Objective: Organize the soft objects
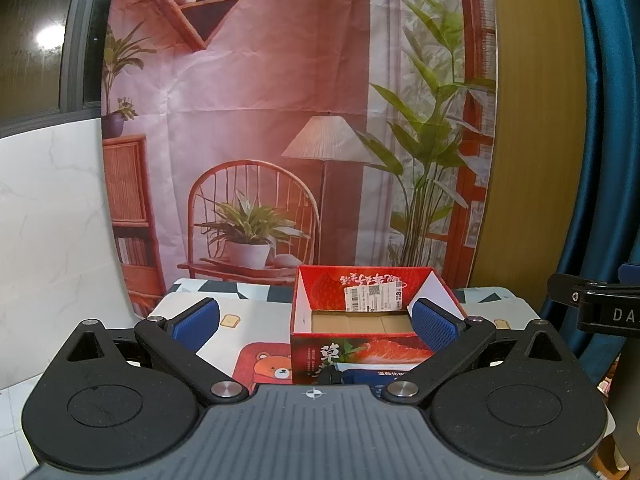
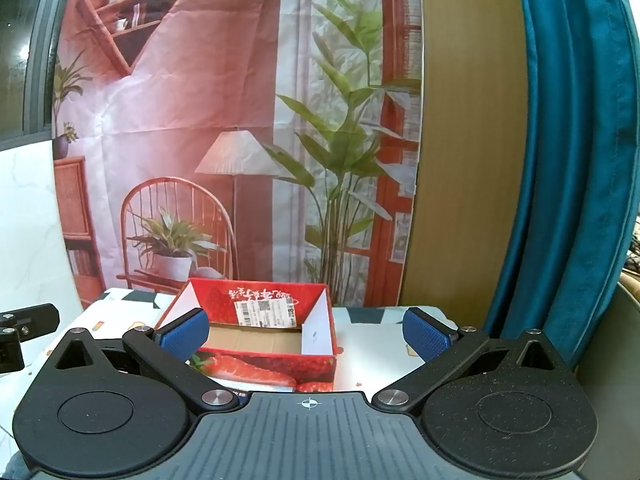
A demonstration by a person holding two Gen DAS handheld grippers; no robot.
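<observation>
A red strawberry-printed cardboard box (image 1: 360,354) stands open on the table; its brown floor shows bare. It also shows in the right wrist view (image 2: 272,366). My left gripper (image 1: 316,322) is open and empty, held above the table just in front of the box. My right gripper (image 2: 306,336) is open and empty, in front of the box and slightly to its right. No soft object is in view.
The table carries a cartoon-print cloth (image 1: 224,340), also in the right wrist view (image 2: 372,344). A printed room backdrop (image 1: 280,120) hangs behind. A blue curtain (image 2: 572,160) hangs at right. The other gripper's black body shows at the right edge (image 1: 600,308) and left edge (image 2: 24,328).
</observation>
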